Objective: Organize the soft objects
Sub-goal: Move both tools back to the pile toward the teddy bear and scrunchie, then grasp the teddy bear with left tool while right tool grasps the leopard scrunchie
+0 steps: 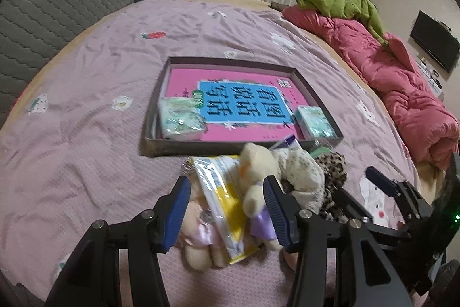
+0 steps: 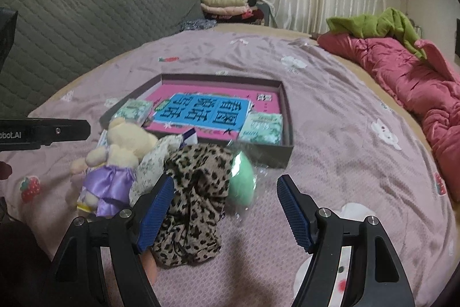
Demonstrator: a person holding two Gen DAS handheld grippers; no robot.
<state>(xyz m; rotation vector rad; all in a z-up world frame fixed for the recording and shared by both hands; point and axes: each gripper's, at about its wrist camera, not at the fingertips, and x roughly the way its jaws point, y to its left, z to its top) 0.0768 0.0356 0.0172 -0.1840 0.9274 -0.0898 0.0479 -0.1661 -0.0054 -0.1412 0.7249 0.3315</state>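
Bed sheet (image 1: 86, 94), lilac with printed motifs, under everything; soft and wrinkled, likely to give under a downward press.

Shallow dark box (image 1: 313, 94) well ahead of both tools, holding a pink book (image 1: 238, 105) flat, plus two tissue packs: one (image 1: 178, 120) in the near-left corner, one (image 1: 314, 121) in the near-right corner. Probably the destination for the pile.

Pile of soft things just in front of the box's near wall, all touching or overlapping:
- Leopard-print cloth (image 2: 195, 197): limp, light, no shape of its own; best pinched at a bunched fold, likely to drape and drag neighbours. Lying between the right fingers, against the left-hand pad.
- Pale speckled cloth (image 1: 302, 174): likewise floppy, wedged between bear and leopard cloth.
- Cream bear in purple dress (image 2: 115, 160): plush, light, compressible; torso the surest hold, satin dress probably slick.
- Second plush in pink dress (image 1: 198, 229): partly buried under the packet.
- Yellow-and-white plastic packet (image 1: 221, 192): crinkly, slippery film; grip across the flat faces.
- Green egg-shaped object in clear wrap (image 2: 241, 180): squashy by look, wrap slippery; beside the leopard cloth.

Left gripper (image 1: 227, 209): spread wide, holding nothing, straddling packet and bear from above.
Right gripper (image 2: 225, 209): spread wide, nothing clamped, over leopard cloth and green object.
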